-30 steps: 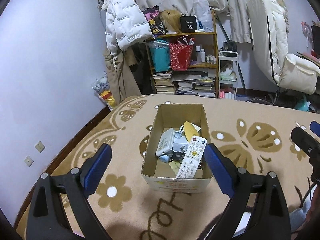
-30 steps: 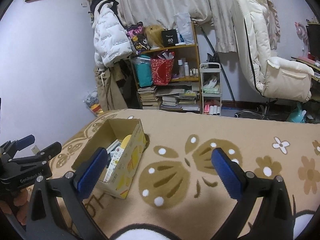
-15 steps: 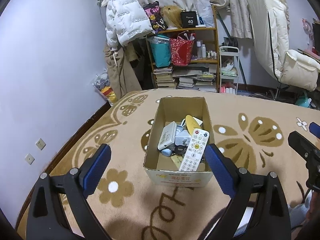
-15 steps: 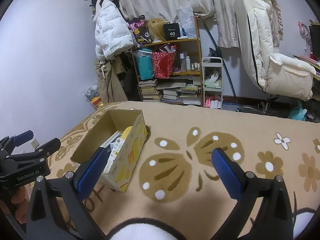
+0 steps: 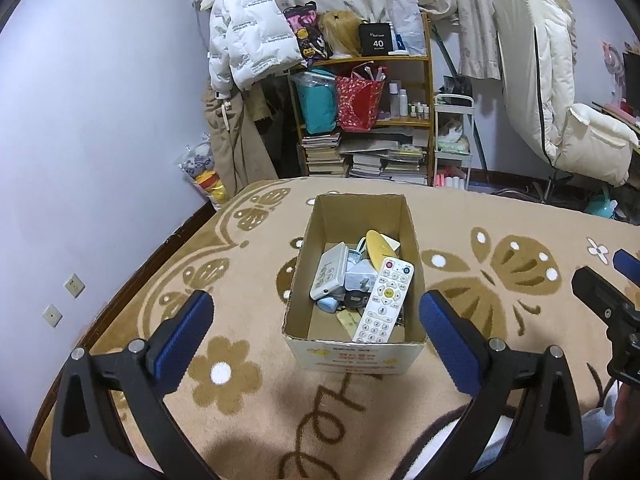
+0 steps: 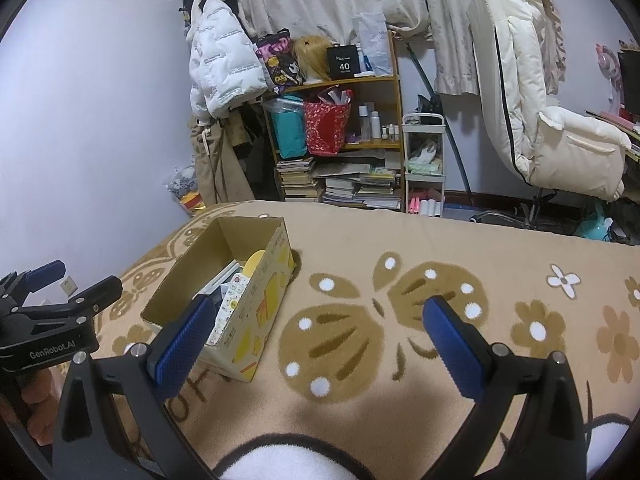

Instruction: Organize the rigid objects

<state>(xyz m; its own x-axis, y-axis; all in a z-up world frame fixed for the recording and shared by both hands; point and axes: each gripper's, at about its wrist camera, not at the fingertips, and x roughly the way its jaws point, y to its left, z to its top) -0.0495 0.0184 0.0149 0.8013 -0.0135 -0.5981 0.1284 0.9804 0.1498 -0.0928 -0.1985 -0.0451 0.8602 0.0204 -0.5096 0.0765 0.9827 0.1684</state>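
Note:
An open cardboard box [image 5: 308, 256] stands on a tan flower-patterned blanket [image 5: 500, 280]. Inside lie a white remote control [image 5: 384, 300], a white flat case [image 5: 330, 270], a white charger plug [image 5: 360, 278], a yellow oval item [image 5: 378, 248] and smaller bits. My left gripper [image 5: 316, 332] is open and empty, above and just short of the box's near end. My right gripper [image 6: 316, 332] is open and empty over the blanket, to the right of the box [image 6: 264, 292]. Each gripper shows at the edge of the other's view.
The blanket covers a bed whose left edge runs along a lilac wall [image 5: 80, 160]. Beyond the far edge stand a cluttered wooden shelf [image 5: 364, 120], a hanging white puffer jacket [image 5: 248, 40], a small white cart [image 5: 452, 140] and a cream chair [image 5: 560, 120].
Both grippers have drawn back and risen a little; the box now sits slightly farther away in both views. Both stay open and empty.

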